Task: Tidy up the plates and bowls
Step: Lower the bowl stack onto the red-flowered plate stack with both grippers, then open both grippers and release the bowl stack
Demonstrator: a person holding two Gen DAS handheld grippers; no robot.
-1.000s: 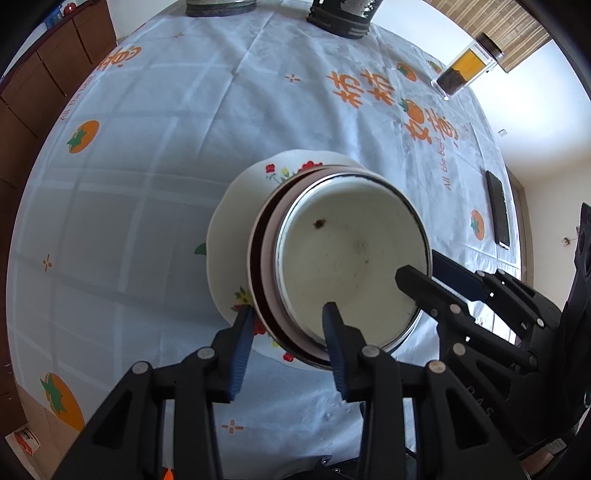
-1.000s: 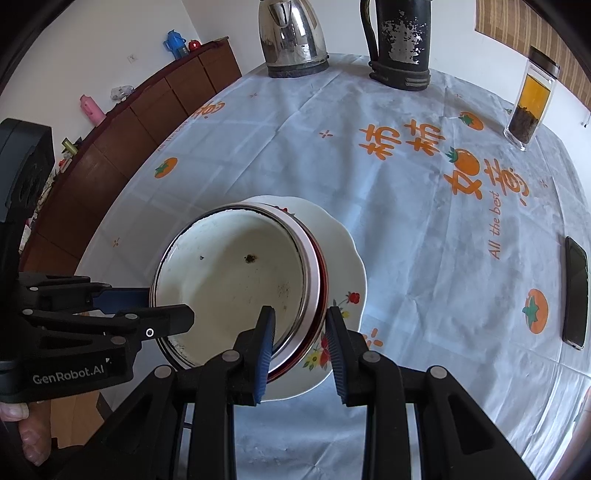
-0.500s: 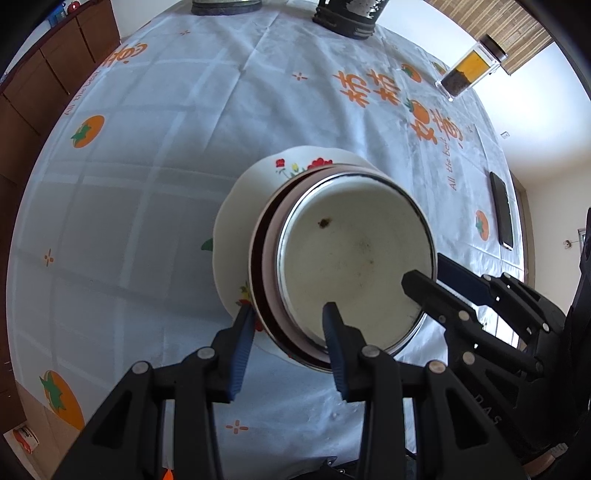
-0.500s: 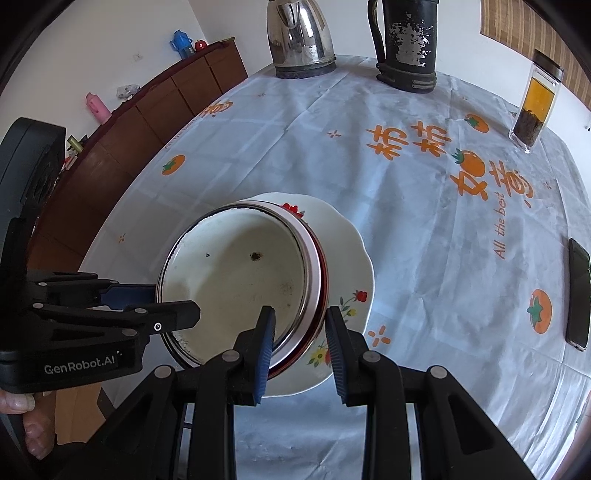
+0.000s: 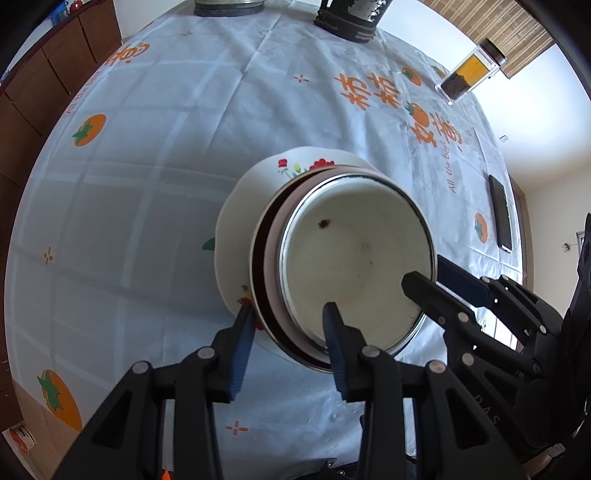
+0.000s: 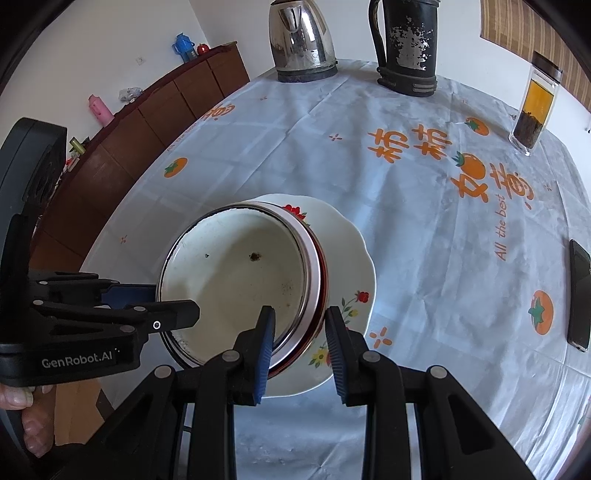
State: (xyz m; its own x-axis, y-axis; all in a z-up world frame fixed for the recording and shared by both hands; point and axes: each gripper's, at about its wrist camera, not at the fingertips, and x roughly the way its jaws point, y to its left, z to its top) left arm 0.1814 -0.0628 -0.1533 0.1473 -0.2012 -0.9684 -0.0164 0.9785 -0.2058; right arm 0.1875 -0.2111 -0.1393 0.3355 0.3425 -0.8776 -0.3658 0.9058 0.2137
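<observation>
Table: we see a round table under a pale blue cloth (image 6: 369, 122) printed with orange persimmons and orange characters.
Walls: we find them plain white (image 6: 92, 44), with a small socket plate.
Furniture: a long dark-brown wooden sideboard (image 6: 147, 125) runs along the wall beside the table, small bright items on top.
Window: a bamboo blind (image 5: 491, 33) hangs at upper right.
Light: bright, even daylight, we judge.
</observation>
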